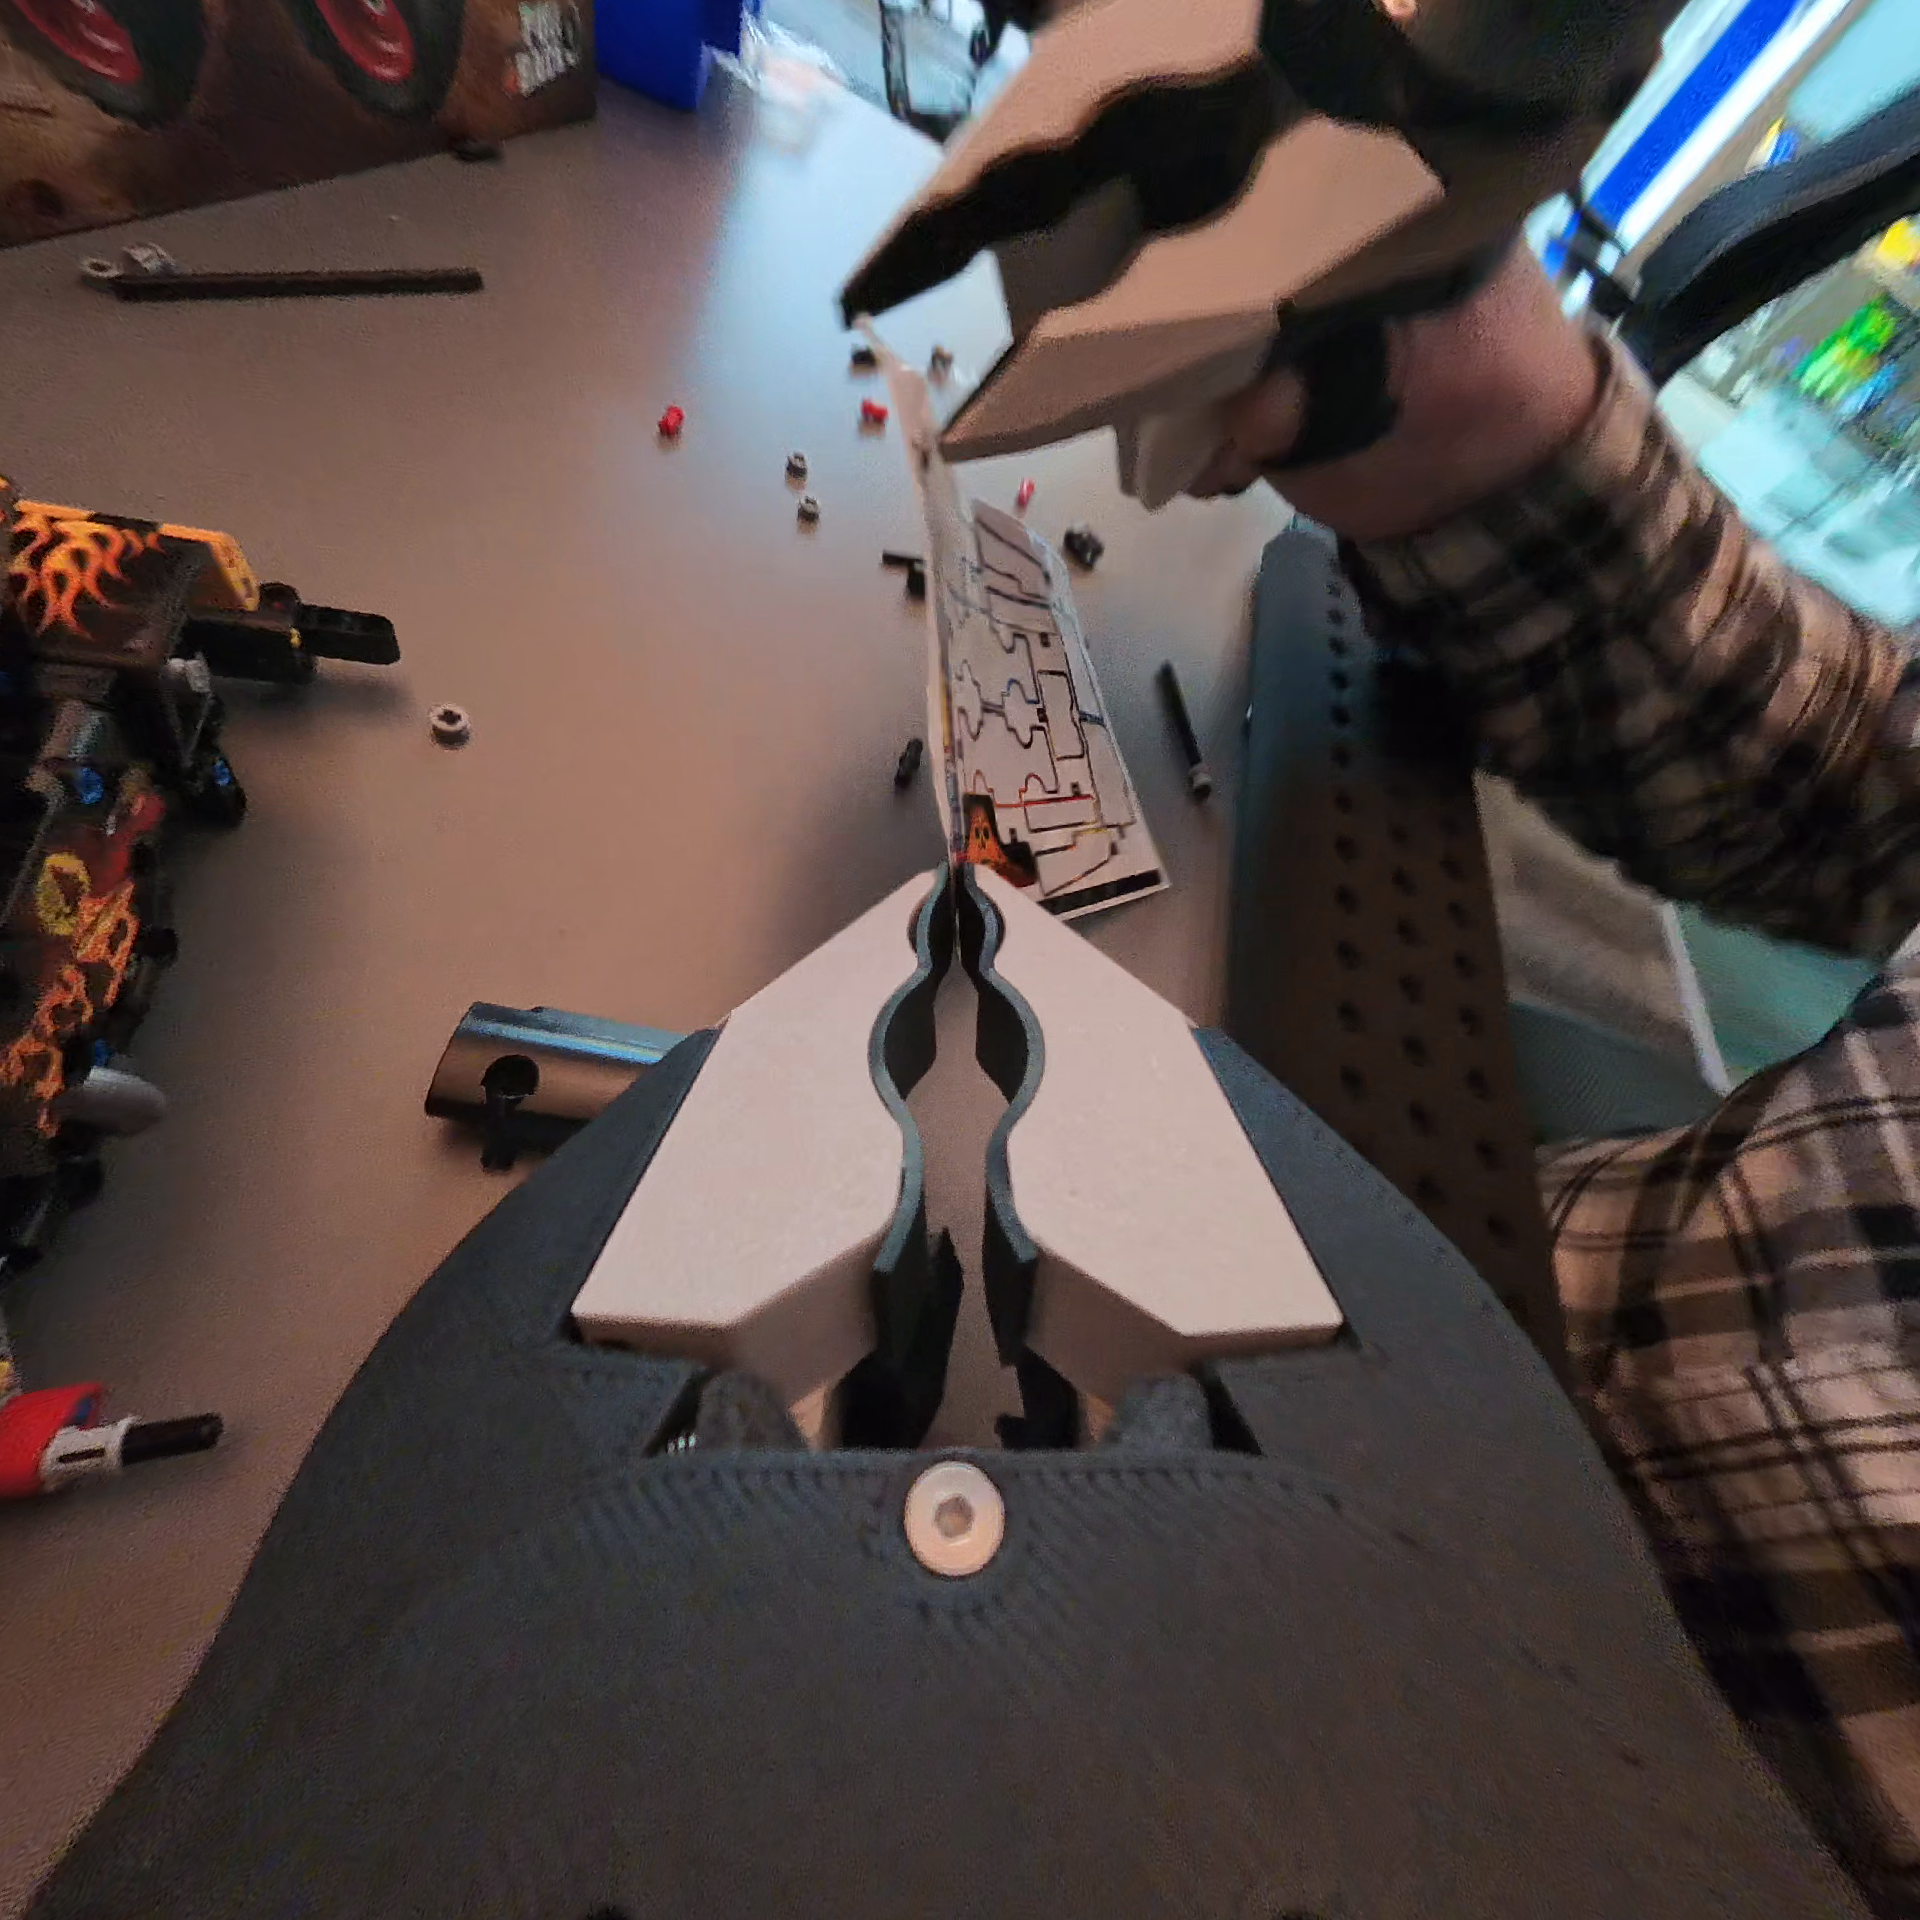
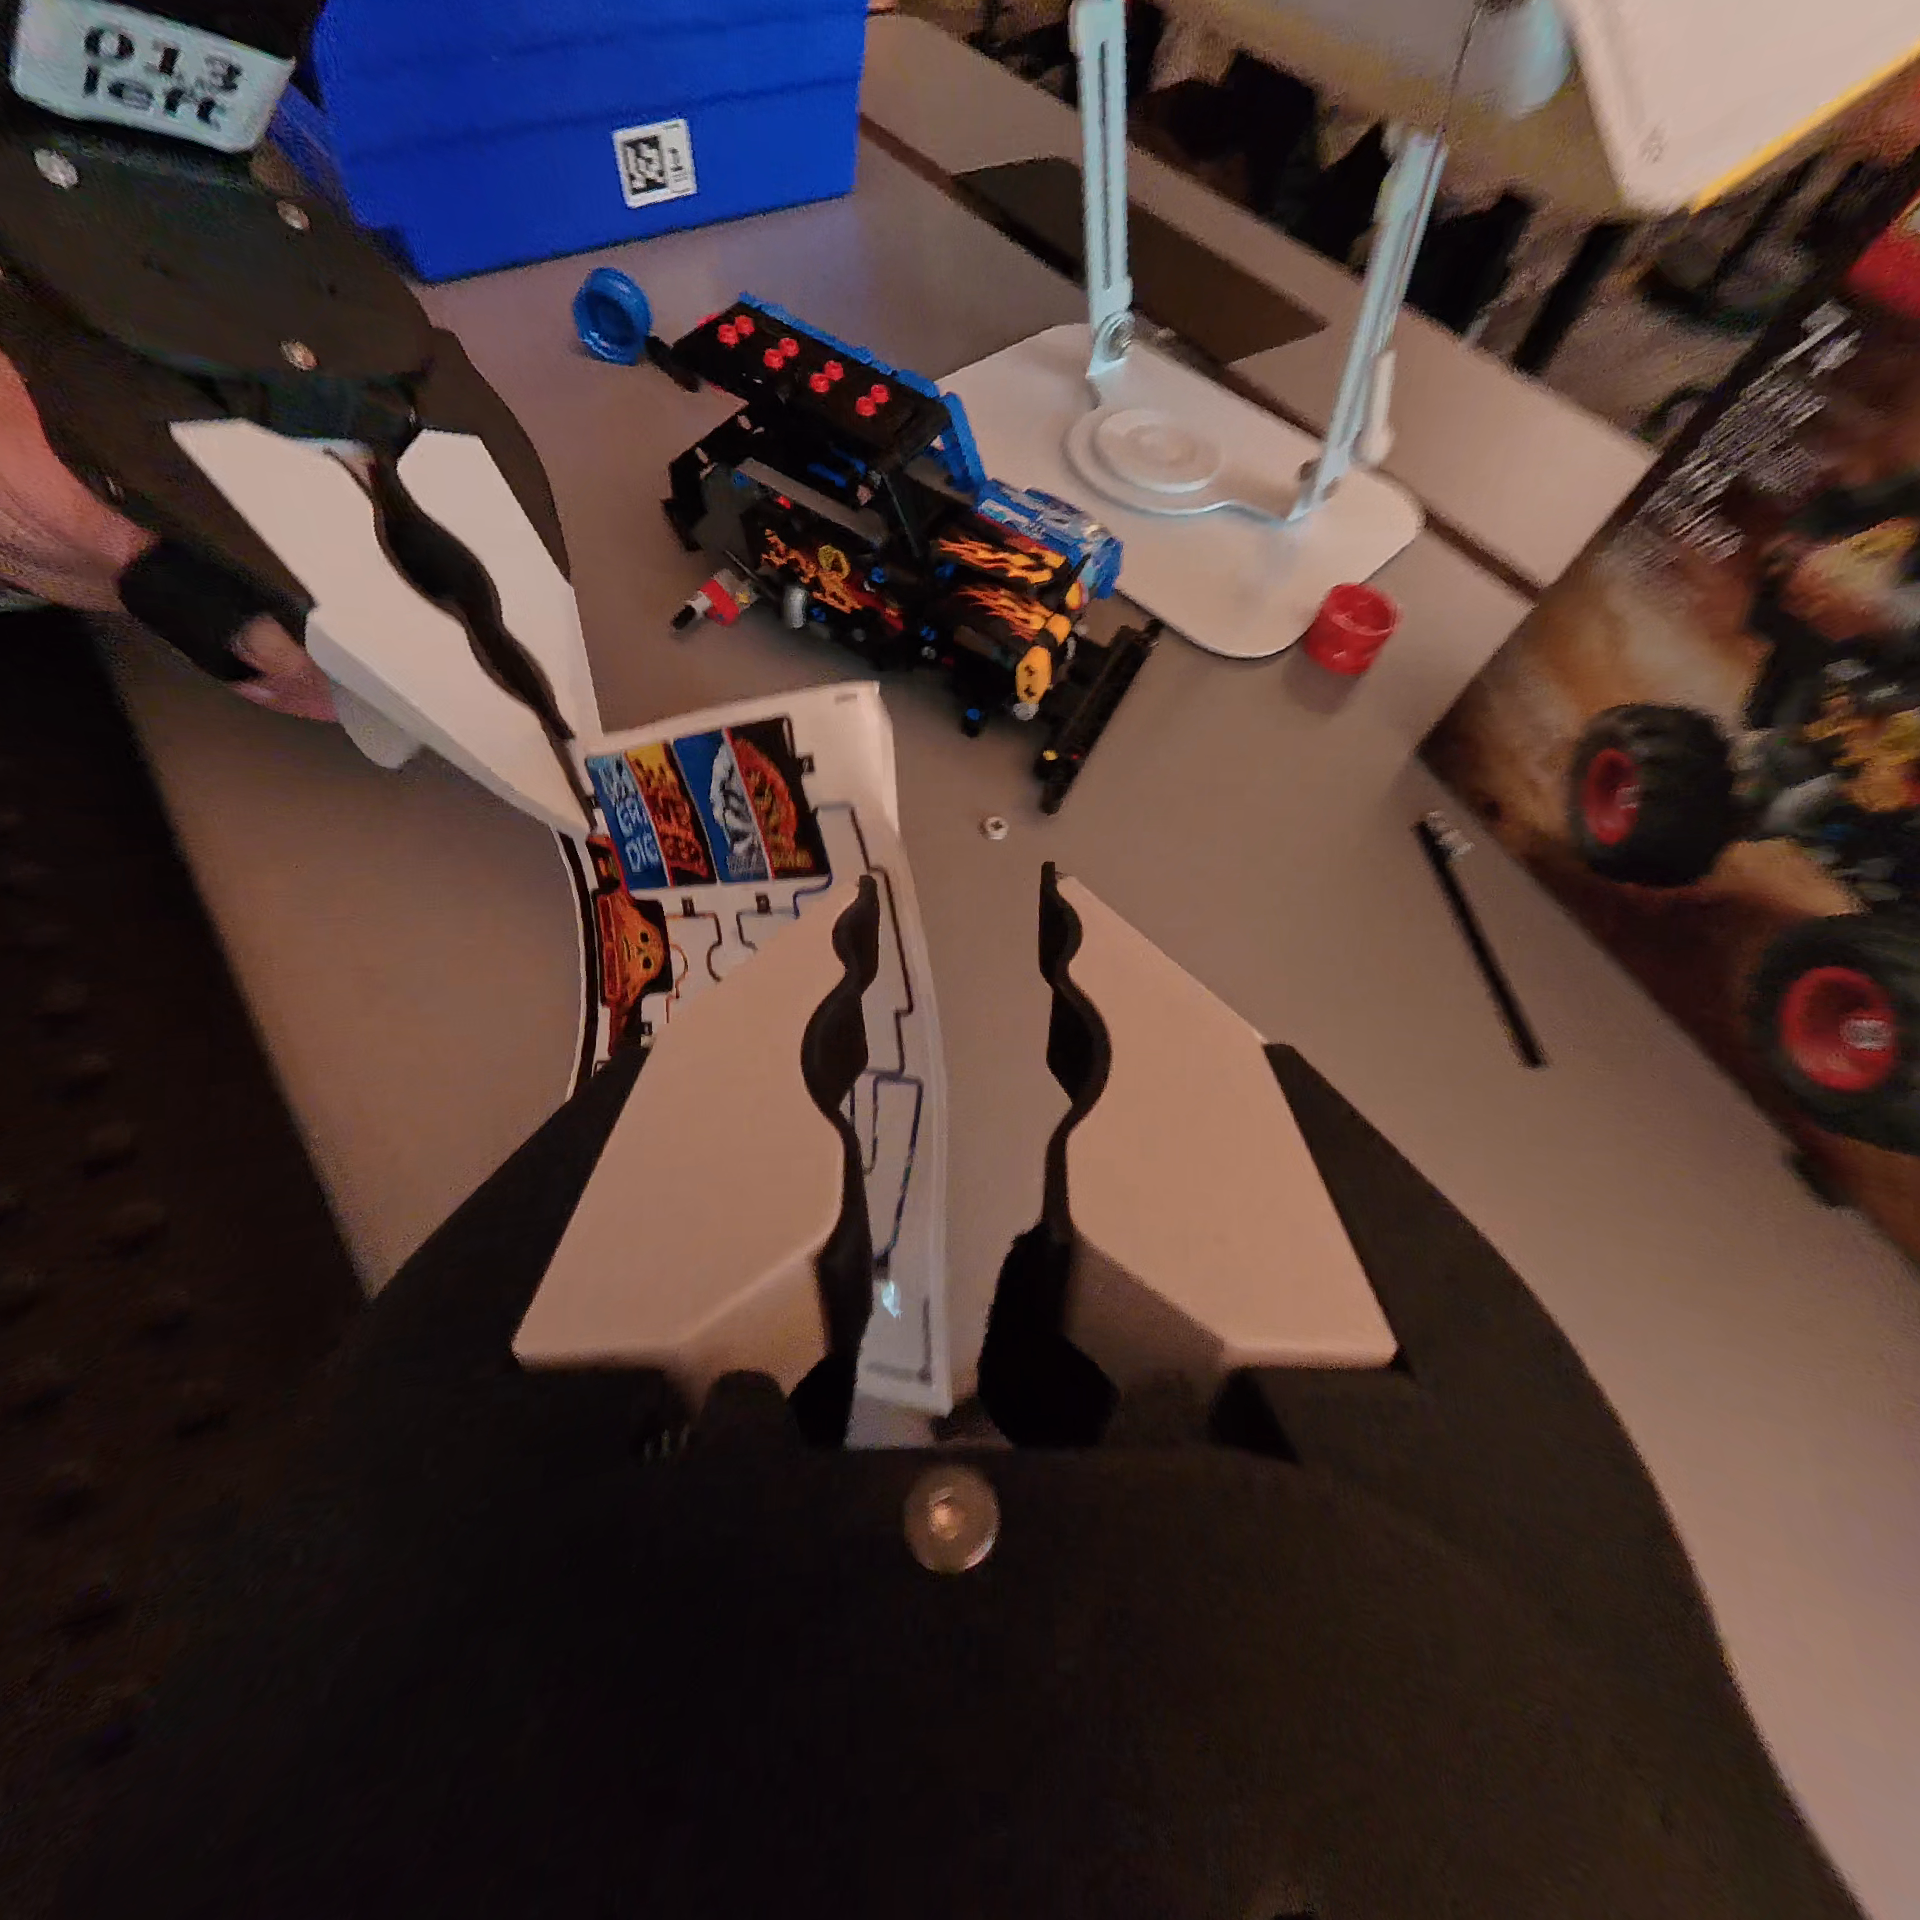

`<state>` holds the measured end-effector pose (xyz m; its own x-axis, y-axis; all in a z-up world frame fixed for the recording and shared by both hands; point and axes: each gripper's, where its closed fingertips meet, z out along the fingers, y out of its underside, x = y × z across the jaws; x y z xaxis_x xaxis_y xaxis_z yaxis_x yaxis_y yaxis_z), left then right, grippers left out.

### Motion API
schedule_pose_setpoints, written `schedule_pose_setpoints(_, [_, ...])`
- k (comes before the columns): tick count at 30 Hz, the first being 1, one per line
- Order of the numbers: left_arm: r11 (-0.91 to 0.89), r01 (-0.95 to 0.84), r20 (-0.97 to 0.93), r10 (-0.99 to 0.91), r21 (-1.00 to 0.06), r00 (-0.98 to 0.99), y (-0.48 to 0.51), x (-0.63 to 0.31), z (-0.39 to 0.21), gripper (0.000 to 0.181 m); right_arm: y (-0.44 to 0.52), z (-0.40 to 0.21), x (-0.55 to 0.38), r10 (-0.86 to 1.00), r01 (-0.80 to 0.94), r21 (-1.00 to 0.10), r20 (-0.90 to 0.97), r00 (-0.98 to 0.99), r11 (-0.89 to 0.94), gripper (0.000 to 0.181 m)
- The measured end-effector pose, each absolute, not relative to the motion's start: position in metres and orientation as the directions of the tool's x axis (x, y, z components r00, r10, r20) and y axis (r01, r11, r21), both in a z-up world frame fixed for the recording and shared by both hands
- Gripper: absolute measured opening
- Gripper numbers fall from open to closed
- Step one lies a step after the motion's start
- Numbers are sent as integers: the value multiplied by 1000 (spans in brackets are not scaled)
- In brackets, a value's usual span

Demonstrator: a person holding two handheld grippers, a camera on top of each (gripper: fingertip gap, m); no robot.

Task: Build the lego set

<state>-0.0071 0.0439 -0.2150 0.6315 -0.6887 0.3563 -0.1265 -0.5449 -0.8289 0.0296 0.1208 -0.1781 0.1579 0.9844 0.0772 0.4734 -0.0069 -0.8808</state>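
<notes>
The sticker sheet (image 2: pixel 748 810) stands curved above the surface (image 2: pixel 1299 935), its edge clamped in the left claw (image 1: pixel 954 883); the right claw (image 2: pixel 951 883) is apart, over the sheet. Truck model (image 2: pixel 894 540) lies beyond, box (image 2: pixel 1714 779) at right

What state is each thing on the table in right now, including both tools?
Left tool: shut, pinching the sticker sheet's edge.
Right tool: open, fingers astride the sheet's other end.
White paper sticker sheet: lifted, curved, several stickers already peeled.
Black flame-patterned lego truck: partly built, wheels missing.
Red wheel hub: loose on the table.
Blue wheel hub: loose beside the truck.
</notes>
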Motion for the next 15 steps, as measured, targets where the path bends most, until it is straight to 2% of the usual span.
schedule_pose_setpoints(3, [-566,-1,448,-653,-824,610,48,-9,-202,0,107,-165,38,958,474,-876,211,196,96,18])
schedule_pose_setpoints(8, [-593,172,581,-616,-787,532,48,-3,-183,0,71,-166,31,941,447,-880,274,200,162,15])
schedule_pose_setpoints(13, [-601,310,672,-607,-737,424,45,10,-165,0,48,-184,11,981,391,-917,135,137,72,19])
schedule_pose_setpoints(15, [-604,355,700,-612,-714,367,42,16,-159,0,45,-179,9,988,343,-939,86,125,39,10])
